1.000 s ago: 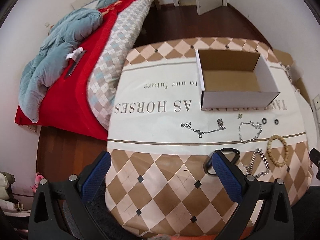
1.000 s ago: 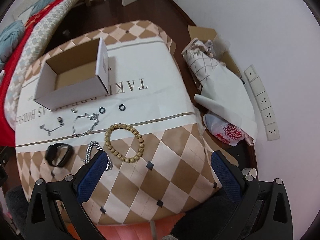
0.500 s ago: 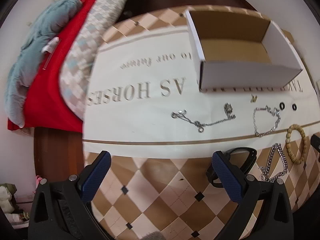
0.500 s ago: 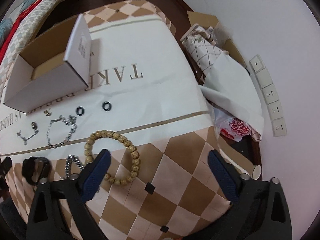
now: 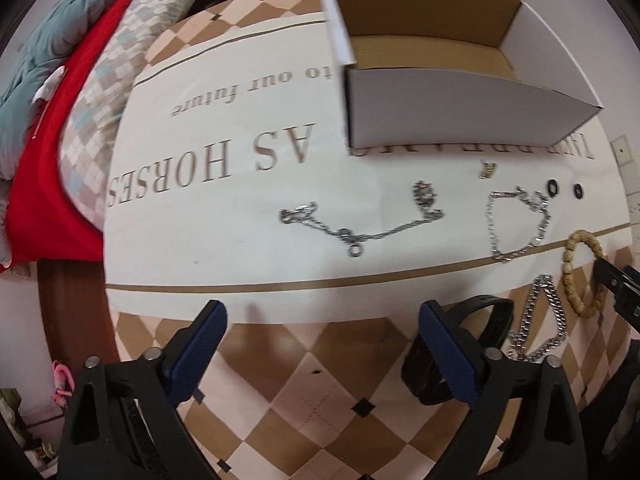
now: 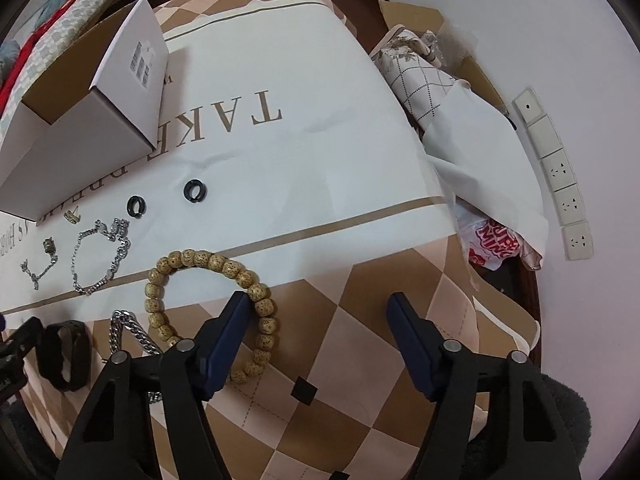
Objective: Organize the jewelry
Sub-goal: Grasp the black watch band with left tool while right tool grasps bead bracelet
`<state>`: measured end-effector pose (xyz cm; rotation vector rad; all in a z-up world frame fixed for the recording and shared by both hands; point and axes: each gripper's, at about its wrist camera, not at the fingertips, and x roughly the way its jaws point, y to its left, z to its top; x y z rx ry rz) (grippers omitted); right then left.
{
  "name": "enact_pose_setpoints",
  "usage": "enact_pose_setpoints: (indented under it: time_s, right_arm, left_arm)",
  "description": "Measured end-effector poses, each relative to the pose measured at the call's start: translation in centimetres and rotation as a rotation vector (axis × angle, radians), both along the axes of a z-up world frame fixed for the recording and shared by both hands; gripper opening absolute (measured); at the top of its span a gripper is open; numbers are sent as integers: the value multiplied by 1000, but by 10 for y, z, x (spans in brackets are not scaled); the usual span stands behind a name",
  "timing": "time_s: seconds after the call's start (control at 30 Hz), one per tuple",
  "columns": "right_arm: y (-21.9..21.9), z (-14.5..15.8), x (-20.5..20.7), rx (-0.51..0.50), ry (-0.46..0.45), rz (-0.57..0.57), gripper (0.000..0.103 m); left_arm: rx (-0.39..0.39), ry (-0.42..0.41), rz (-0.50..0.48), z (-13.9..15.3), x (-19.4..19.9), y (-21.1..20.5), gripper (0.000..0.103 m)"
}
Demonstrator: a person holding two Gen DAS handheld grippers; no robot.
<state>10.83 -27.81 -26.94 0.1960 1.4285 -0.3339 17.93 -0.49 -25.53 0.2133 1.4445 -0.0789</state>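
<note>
Jewelry lies in a row on the patterned tablecloth before an open cardboard box point(image 5: 460, 128) point(image 6: 80, 120). My left gripper point(image 5: 322, 314) hangs low over the cloth, jaws closing with nothing between them. A black band point(image 5: 486, 316) lies just outside its right finger. A thin silver chain point(image 5: 360, 226) lies ahead. My right gripper point(image 6: 318, 300) is closing too. Its left finger covers part of the wooden bead bracelet point(image 6: 212, 262), whose right side lies just inside the jaws, unpressed. Two black rings point(image 6: 195, 191), a chain bracelet point(image 6: 100, 256), a thick chain point(image 6: 132, 332) and a small gold piece point(image 6: 72, 216) lie to the left.
A bed with a red blanket point(image 5: 60, 168) and a grey quilt stands left of the table. Right of the table, on the floor, are folded cloth point(image 6: 420, 76), a red-printed bag point(image 6: 496, 240) and cardboard. Wall sockets point(image 6: 556, 168) line the wall.
Both grippers have come down close to the tablecloth, so the jewelry looks larger. Both jaws have narrowed, the right more. The right gripper's left finger now overlaps the bead bracelet.
</note>
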Motion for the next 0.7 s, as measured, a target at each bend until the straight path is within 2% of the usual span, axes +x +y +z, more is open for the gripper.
enact_pose_setpoints:
  time_s: [0.13,0.47,0.7]
  right_arm:
    - [2,0,3,16,-8,1,64]
    - [1,1,2,47,11,-11,62]
    - [0,0,-1,40,19,-2,62]
  left_arm:
    - [-23,23,-40,-2,-2,-9,74]
    - [-108,10,-111,37,-17,-24,73]
    - [-84,47,-172,21,-28,-42,73]
